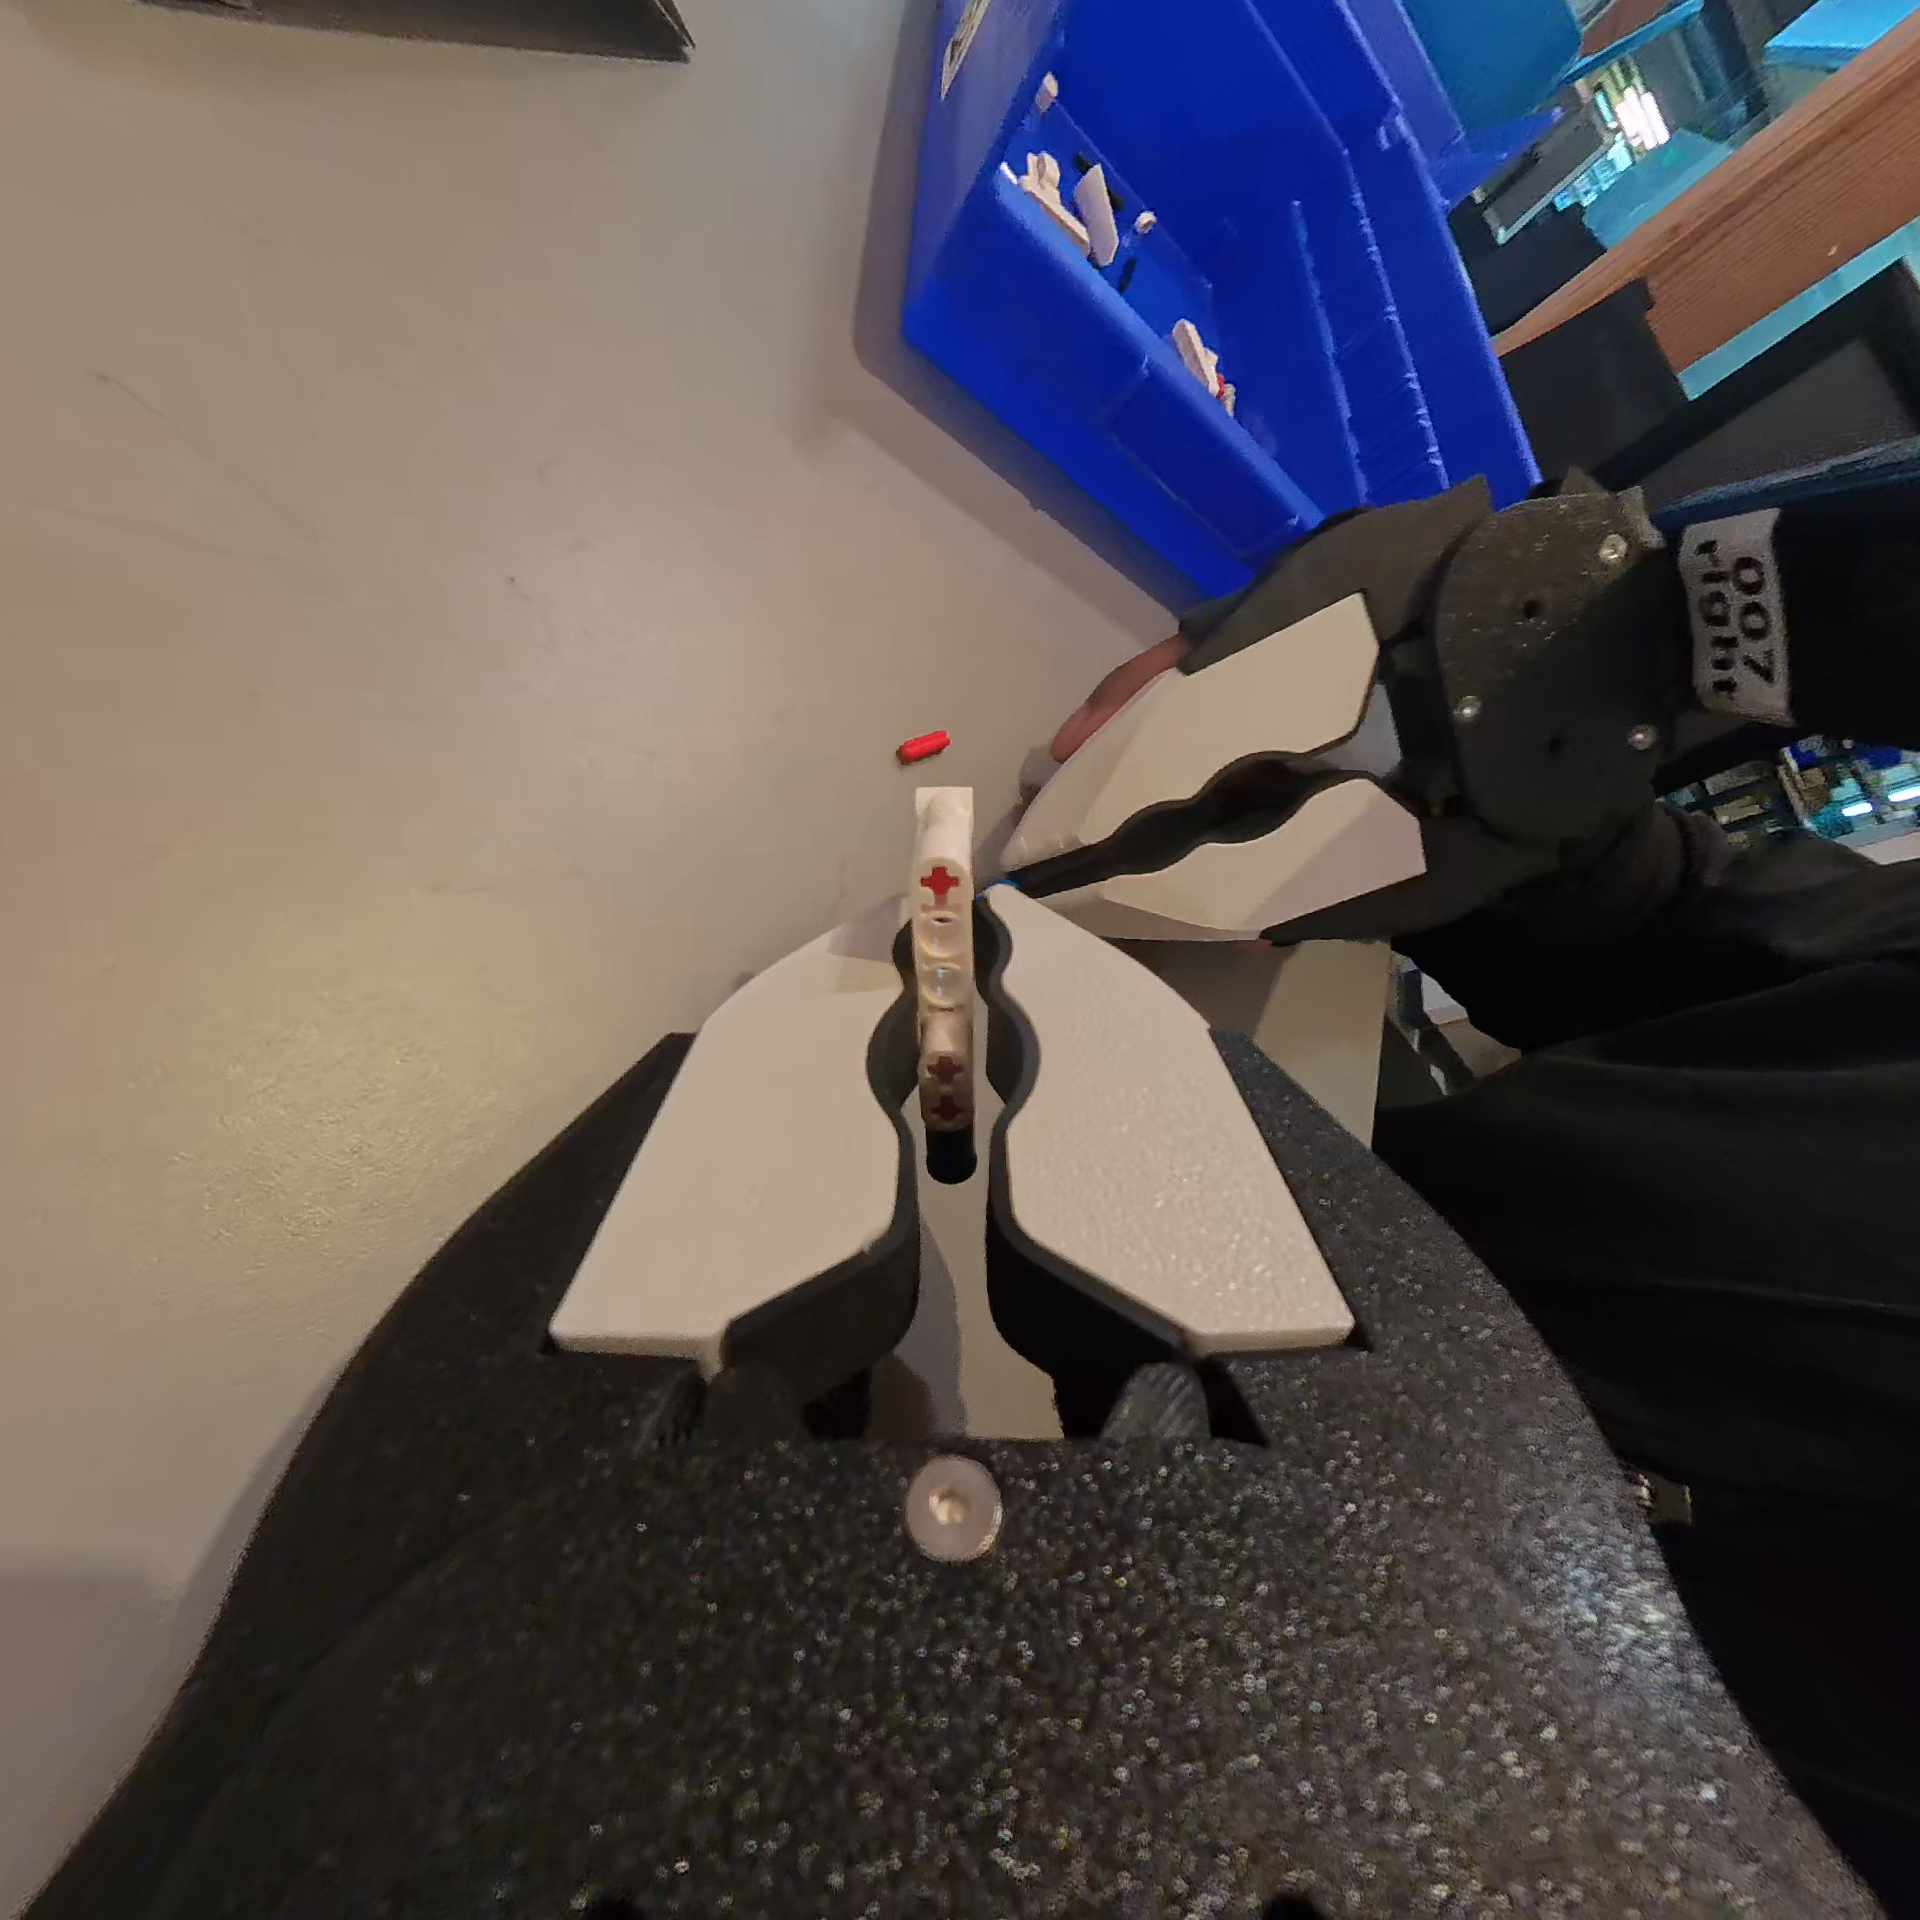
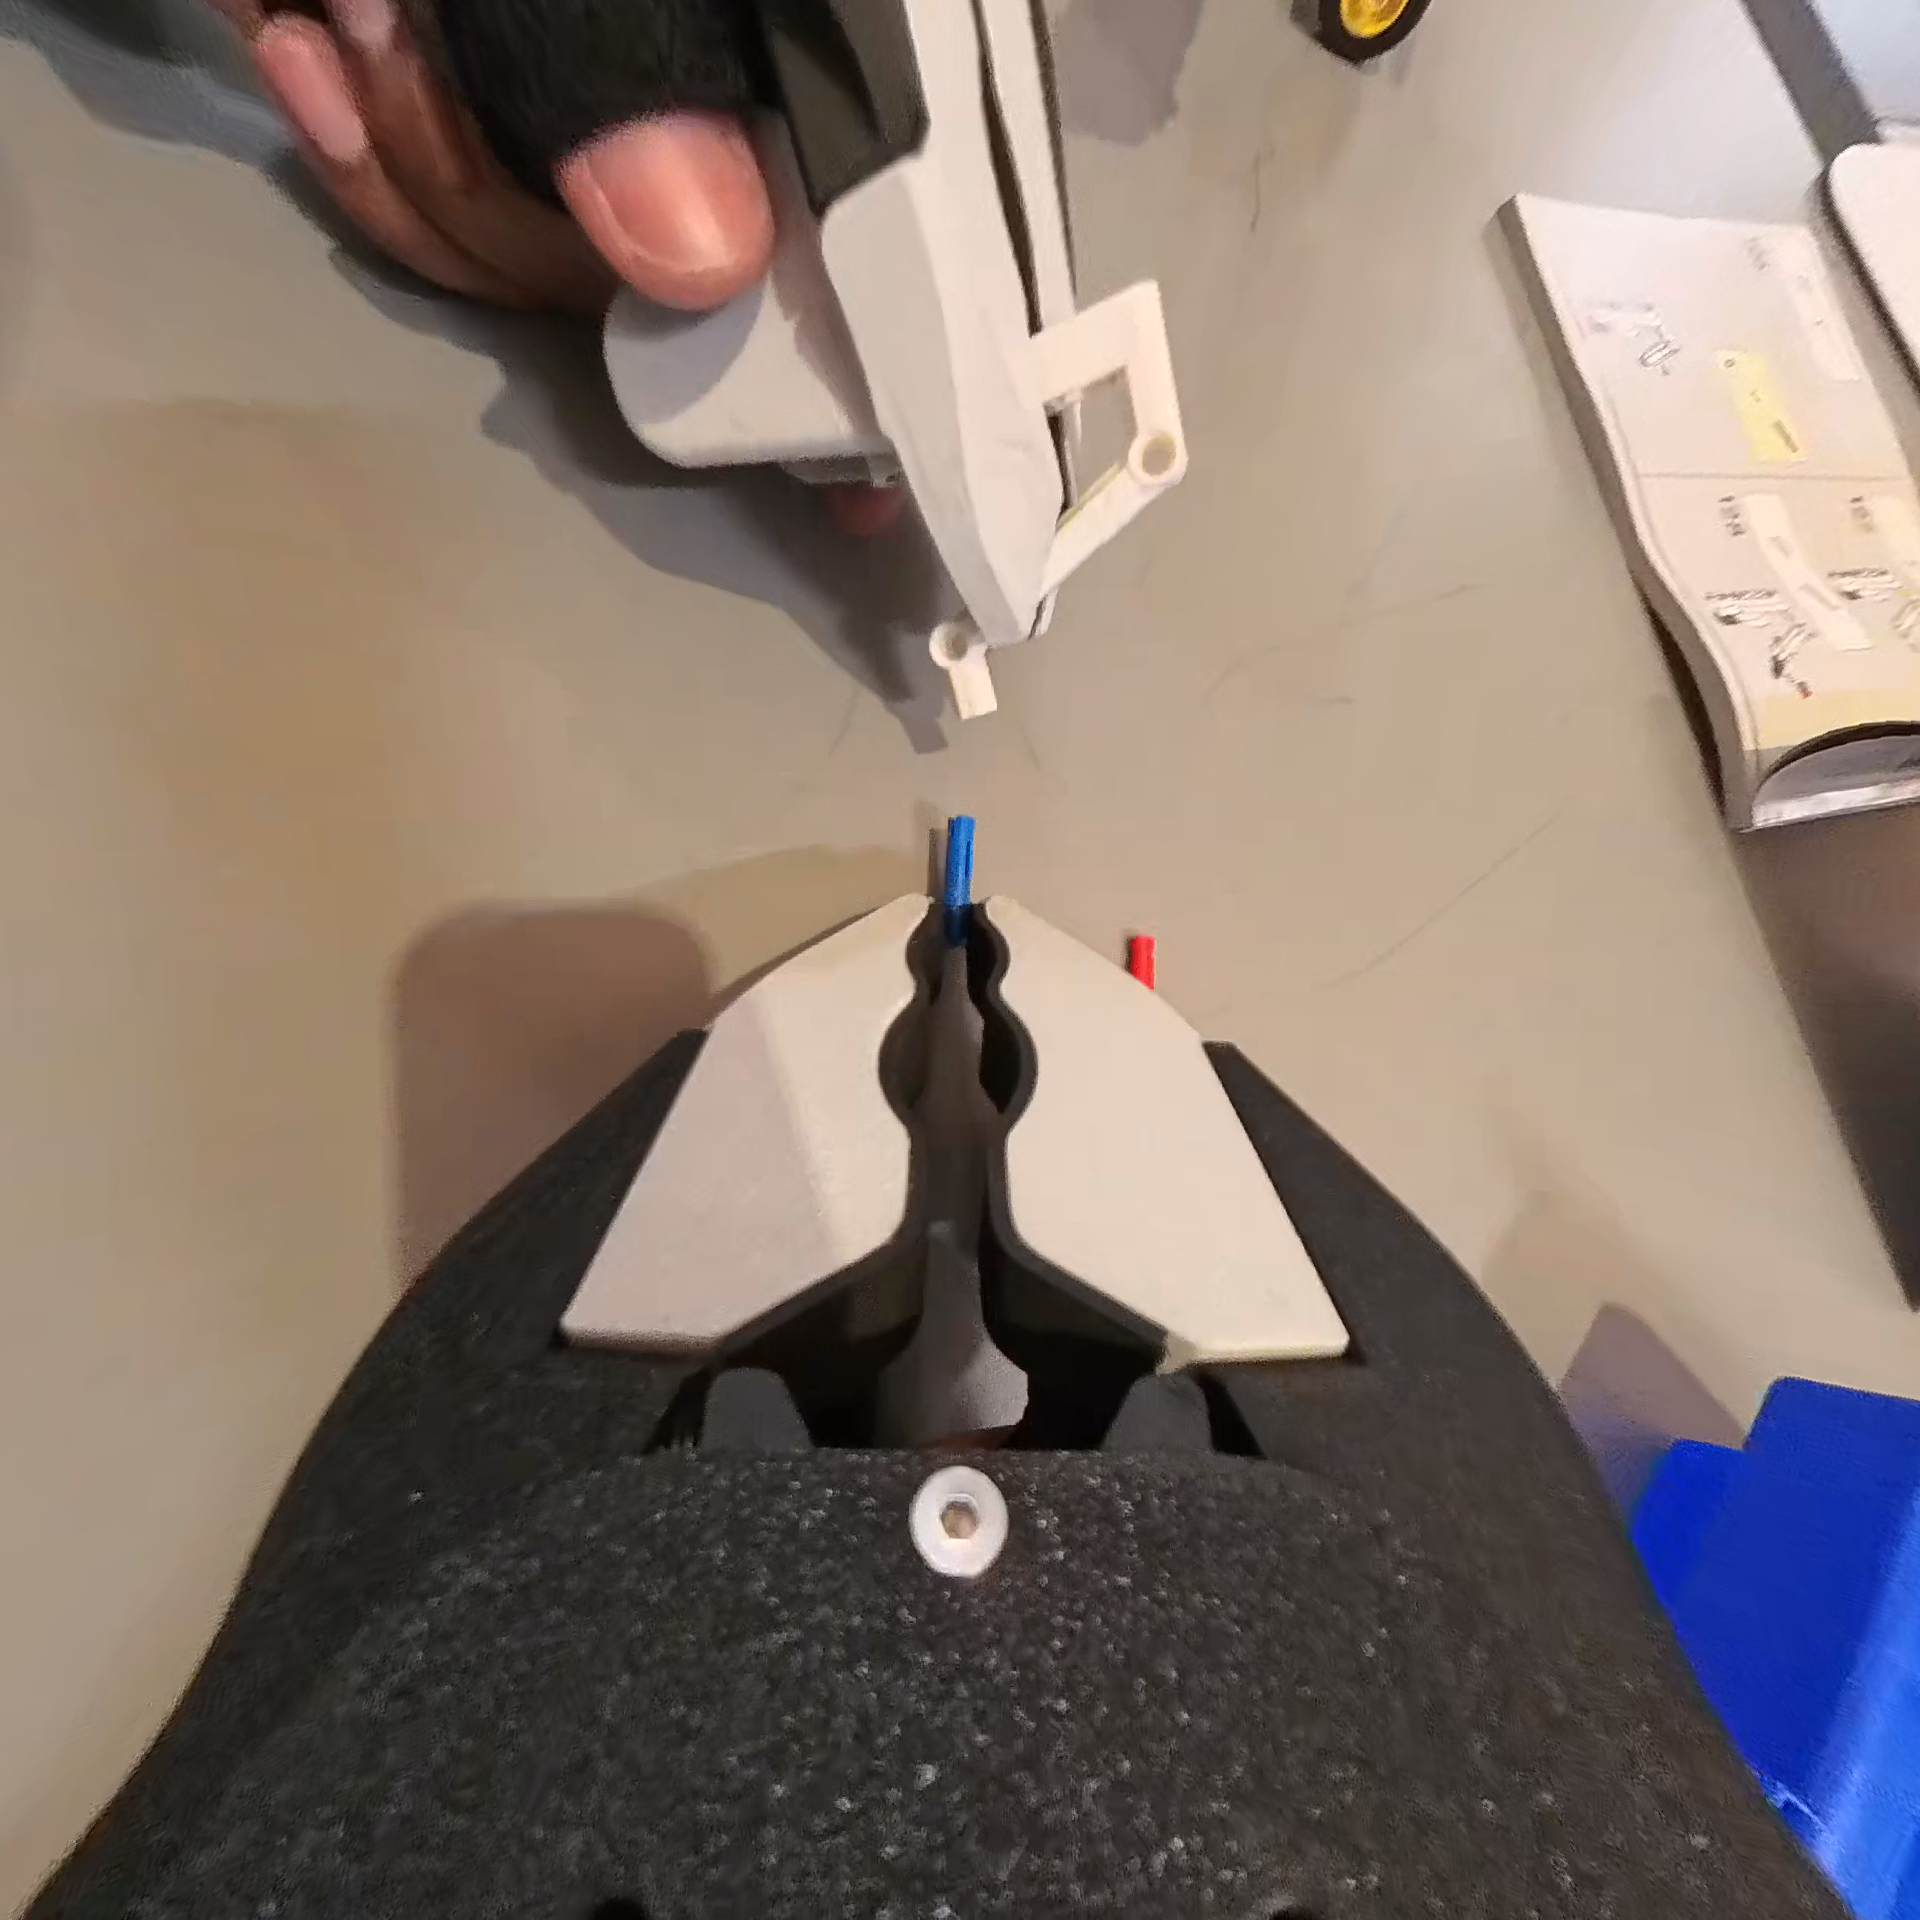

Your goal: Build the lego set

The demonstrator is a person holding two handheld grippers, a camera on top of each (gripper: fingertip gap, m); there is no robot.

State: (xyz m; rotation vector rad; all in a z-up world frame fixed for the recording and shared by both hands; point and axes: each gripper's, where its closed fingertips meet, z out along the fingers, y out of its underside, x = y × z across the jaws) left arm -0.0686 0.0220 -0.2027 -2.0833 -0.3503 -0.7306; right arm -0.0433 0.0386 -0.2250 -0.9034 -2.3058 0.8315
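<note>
- The left claw (image 1: 948, 914) is clamped on a white beam frame (image 1: 943, 935), a flat building-toy piece with a row of holes and red cross-shaped axle ends showing in its edge. The frame stands on edge between the pads with its far end sticking out past the fingertips, which leaves its holes open to reach from the side.
- The right claw (image 2: 958, 914) is closed on a small blue pin (image 2: 960, 868), pinched at the very tips so that most of the pin juts forward. Held by its tail like that, the free end can go into a hole.
- In the left wrist view the right claw (image 1: 1013, 868) comes in from the right, its tips just beside the frame's edge and the left fingertip, with a sliver of blue showing there. I cannot tell whether the pin touches the frame.
- In the right wrist view the frame (image 2: 1107, 416) hangs ahead of the pin, clear of the tabletop (image 2: 312, 727), a white connector (image 2: 966, 670) at its lower corner.
- A loose red pin (image 1: 923, 746) lies on the tabletop just beyond the frame, within easy reach.
- A blue bin (image 1: 1143, 312) with white parts stands farther back on the right.
- An open instruction booklet (image 2: 1714, 468) lies on the tabletop at the right of the right wrist view, and a yellow wheel (image 2: 1361, 21) shows at the top edge.
</note>
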